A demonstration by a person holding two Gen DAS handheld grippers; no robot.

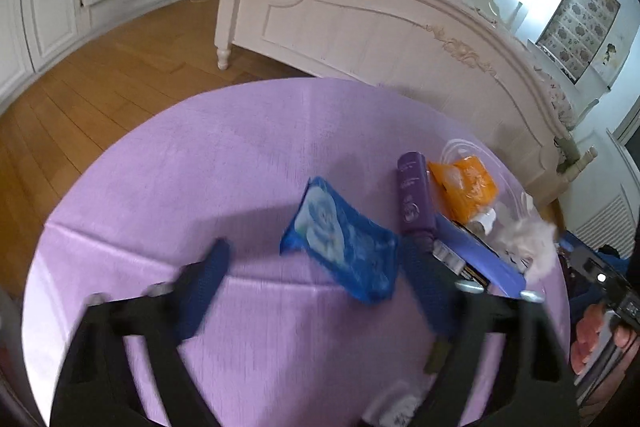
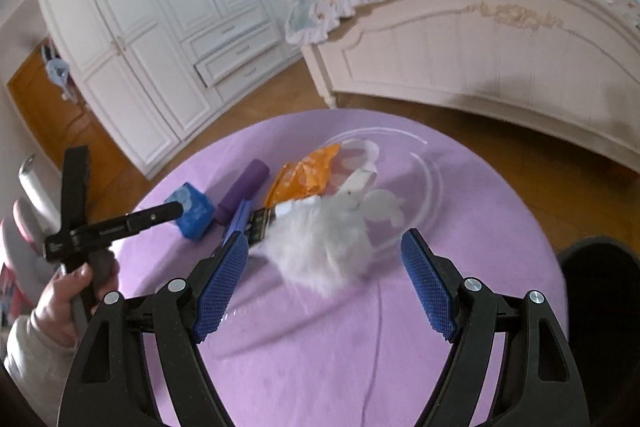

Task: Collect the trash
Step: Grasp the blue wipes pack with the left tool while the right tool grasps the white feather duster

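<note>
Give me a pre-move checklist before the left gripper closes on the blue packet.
1. Left gripper open: ok, the blue pads stand apart.
2. Blue packet between its fingers: ok in the left wrist view, though the picture is blurred and contact cannot be told.
3. Packet free of neighbours: ok, it lies apart from the purple tube on the purple tablecloth.
4. Right gripper empty: ok, open, nothing pressed between its pads; the white fluffy thing lies ahead of it.
5. Orange wrapper out of the way: ok, it lies beyond the tube, by the clear dish.
6. Trash bin location: cannot tell.
</note>
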